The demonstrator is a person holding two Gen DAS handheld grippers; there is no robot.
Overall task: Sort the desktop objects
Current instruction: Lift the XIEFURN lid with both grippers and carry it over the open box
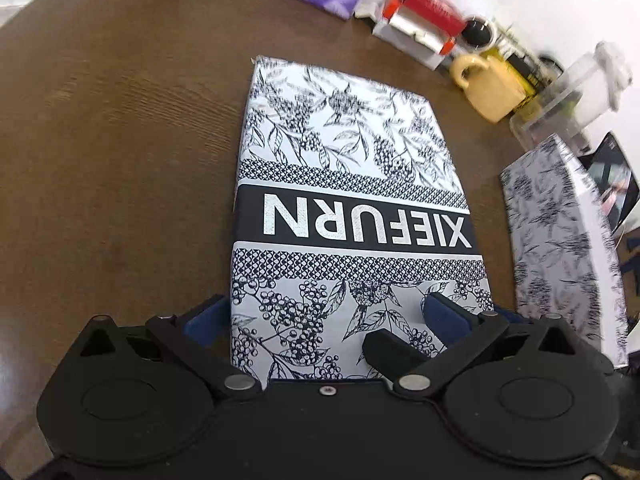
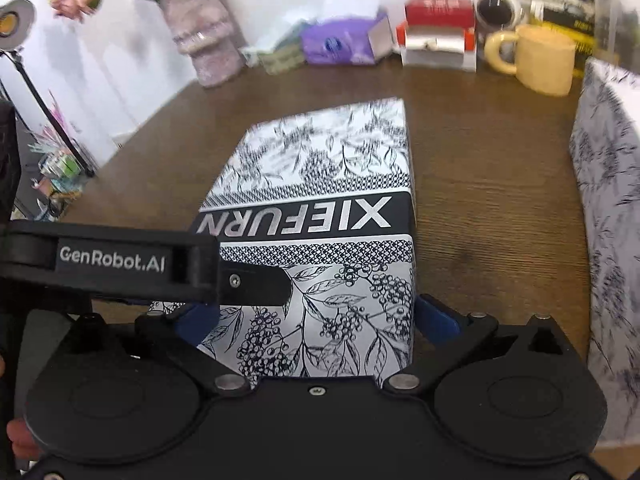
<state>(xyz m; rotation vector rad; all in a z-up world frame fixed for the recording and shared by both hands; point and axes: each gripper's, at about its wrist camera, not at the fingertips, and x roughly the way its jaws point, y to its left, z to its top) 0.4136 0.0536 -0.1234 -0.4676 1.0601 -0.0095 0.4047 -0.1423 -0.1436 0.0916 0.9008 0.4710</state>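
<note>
Left gripper: your left gripper [image 1: 340, 320] is spread wide across the near end of the box [image 1: 348, 200]; the left finger sits outside the box's left edge, the right finger [image 1: 444, 312] lies over the lid near its right edge. Whether the fingers press on the box, you cannot tell.
Right gripper: your right gripper [image 2: 316, 320] is spread around the same box [image 2: 320, 240], one blue finger at each side of its near end; contact with the side walls cannot be made out.
Box: it lies flat on the counter [image 1: 120, 140], straight ahead of both grippers, its "XIEFURN" band upside down to you.
Second box: a box of the same leaf print [image 1: 560, 240] stands to the right of both grippers, apart from the first.
Other gripper in the right view: the left gripper's black arm, marked "GenRobot.AI" [image 2: 112, 260], crosses in from the left over the box's near left corner.
Far edge: beyond the box, a yellow mug [image 2: 540, 58], a red-and-white carton [image 2: 438, 32] and a purple tissue pack [image 2: 340, 42] line the wall; a vase [image 2: 204, 40] of flowers stands far left.
</note>
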